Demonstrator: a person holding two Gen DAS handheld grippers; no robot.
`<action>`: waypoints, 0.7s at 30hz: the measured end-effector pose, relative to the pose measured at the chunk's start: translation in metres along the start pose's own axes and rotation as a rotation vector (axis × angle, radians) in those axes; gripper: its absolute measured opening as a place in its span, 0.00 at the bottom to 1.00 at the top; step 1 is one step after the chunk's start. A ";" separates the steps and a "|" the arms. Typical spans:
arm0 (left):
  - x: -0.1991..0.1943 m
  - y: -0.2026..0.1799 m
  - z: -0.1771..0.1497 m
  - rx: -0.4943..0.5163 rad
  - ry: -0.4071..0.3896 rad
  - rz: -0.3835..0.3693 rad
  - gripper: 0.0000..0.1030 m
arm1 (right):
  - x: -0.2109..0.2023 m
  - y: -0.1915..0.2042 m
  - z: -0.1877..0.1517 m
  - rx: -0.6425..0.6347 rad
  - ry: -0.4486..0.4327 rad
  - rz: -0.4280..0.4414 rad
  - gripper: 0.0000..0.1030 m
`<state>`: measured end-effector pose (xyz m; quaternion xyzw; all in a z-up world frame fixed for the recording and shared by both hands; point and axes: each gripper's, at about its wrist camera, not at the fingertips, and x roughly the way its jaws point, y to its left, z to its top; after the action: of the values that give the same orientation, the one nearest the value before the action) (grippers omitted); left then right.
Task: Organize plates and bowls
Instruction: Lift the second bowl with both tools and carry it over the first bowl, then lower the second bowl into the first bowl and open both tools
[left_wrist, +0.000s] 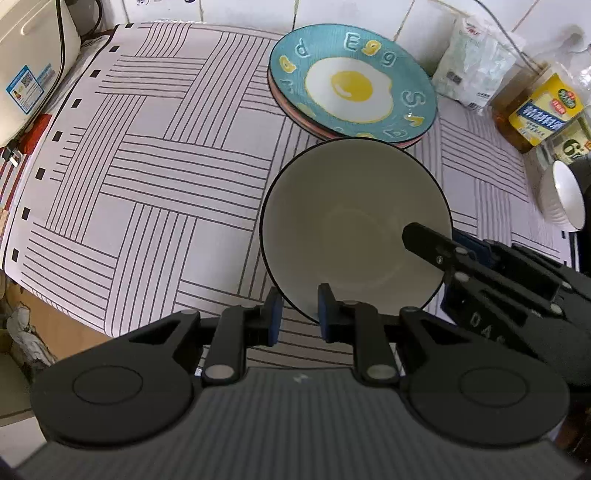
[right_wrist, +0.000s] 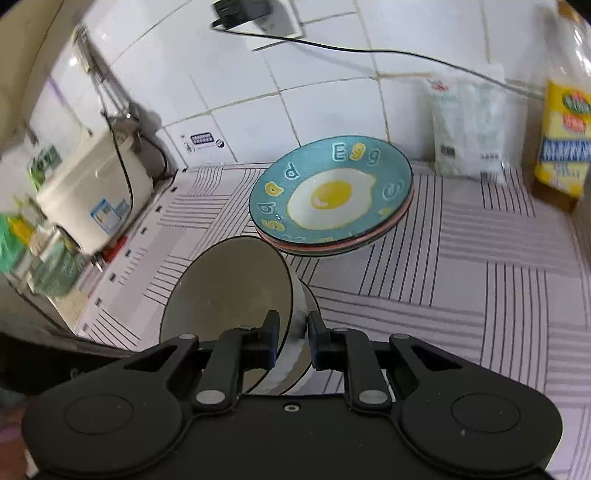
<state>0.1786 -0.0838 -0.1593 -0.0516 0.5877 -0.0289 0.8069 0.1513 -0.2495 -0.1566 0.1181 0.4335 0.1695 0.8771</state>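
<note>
A cream bowl (left_wrist: 351, 229) with a dark rim is held over the striped cloth (left_wrist: 147, 166). My left gripper (left_wrist: 298, 317) has its pads on either side of the bowl's near rim. My right gripper (right_wrist: 292, 341) is shut on the same bowl (right_wrist: 229, 295), one finger inside and one outside the rim; it shows in the left wrist view (left_wrist: 428, 243) at the bowl's right edge. A stack of plates, topped by a teal fried-egg plate (left_wrist: 351, 88), sits behind the bowl; it also shows in the right wrist view (right_wrist: 332, 195).
A white appliance (left_wrist: 33, 62) stands at the left edge. A plastic bag (left_wrist: 472, 62) and an oil bottle (left_wrist: 535, 107) stand at the back right by the tiled wall. A white ribbed bowl (left_wrist: 561, 195) sits at the right edge.
</note>
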 end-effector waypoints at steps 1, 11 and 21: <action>0.001 0.000 0.001 0.002 0.006 0.004 0.17 | 0.002 0.002 0.000 -0.019 0.004 -0.008 0.20; 0.014 -0.001 0.009 0.019 0.048 0.020 0.18 | 0.021 0.022 -0.005 -0.288 0.044 -0.123 0.19; 0.013 -0.011 0.007 0.090 0.050 0.061 0.24 | 0.023 0.022 -0.006 -0.293 0.038 -0.128 0.19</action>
<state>0.1899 -0.0959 -0.1685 0.0035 0.6070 -0.0317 0.7941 0.1553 -0.2198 -0.1692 -0.0423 0.4275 0.1768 0.8856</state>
